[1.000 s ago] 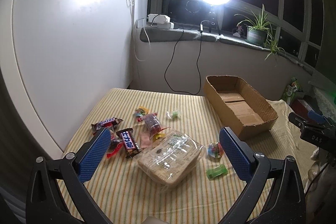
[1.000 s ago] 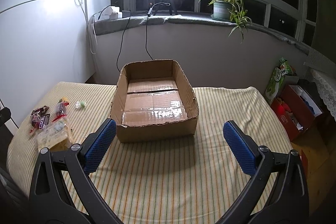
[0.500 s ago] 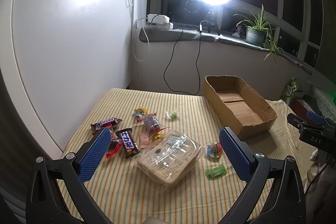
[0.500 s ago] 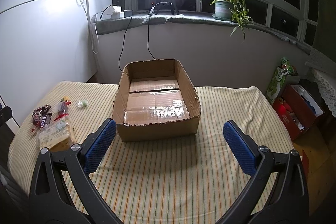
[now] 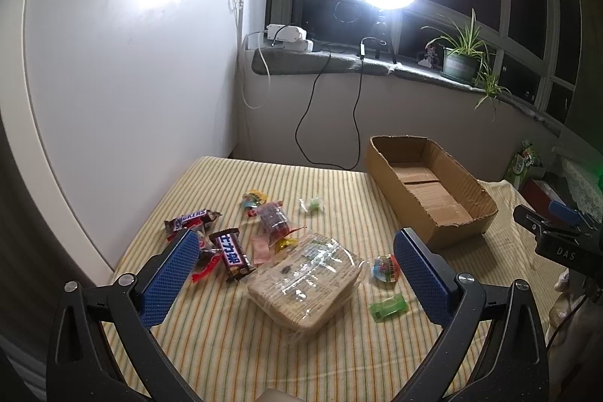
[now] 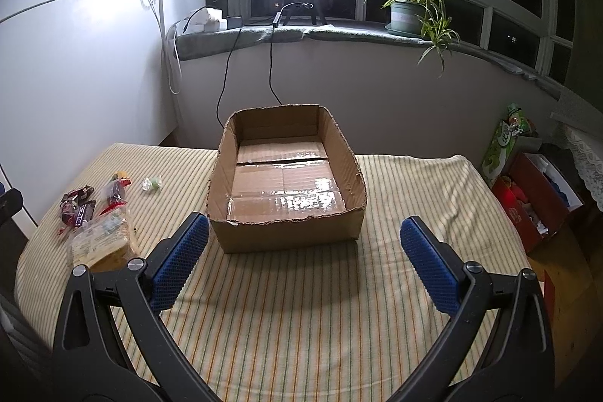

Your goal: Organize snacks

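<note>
While both hand-held grippers [image 5: 294, 259] [image 6: 303, 245] gape, the cardboard box [image 6: 286, 176] runs lengthwise toward the window.

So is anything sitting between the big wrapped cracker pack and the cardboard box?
Nothing visible blocks it. Only bare striped cloth lies between the cracker pack and the cardboard box; the round candy sits beside the pack.

You have one cardboard box [image 5: 429, 191] at 2 o'clock. Chocolate bars: two, a Snickers [image 5: 192, 218] at 10 o'clock and a dark-wrapped bar [image 5: 231, 253] just below it. One large clear-wrapped cracker pack [image 5: 307, 279] at centre. One green candy [image 5: 388, 306] at 4 o'clock. One round multicoloured candy [image 5: 385, 268]. Small sweets near 12 o'clock are clustered; you cannot count them exactly.
</note>
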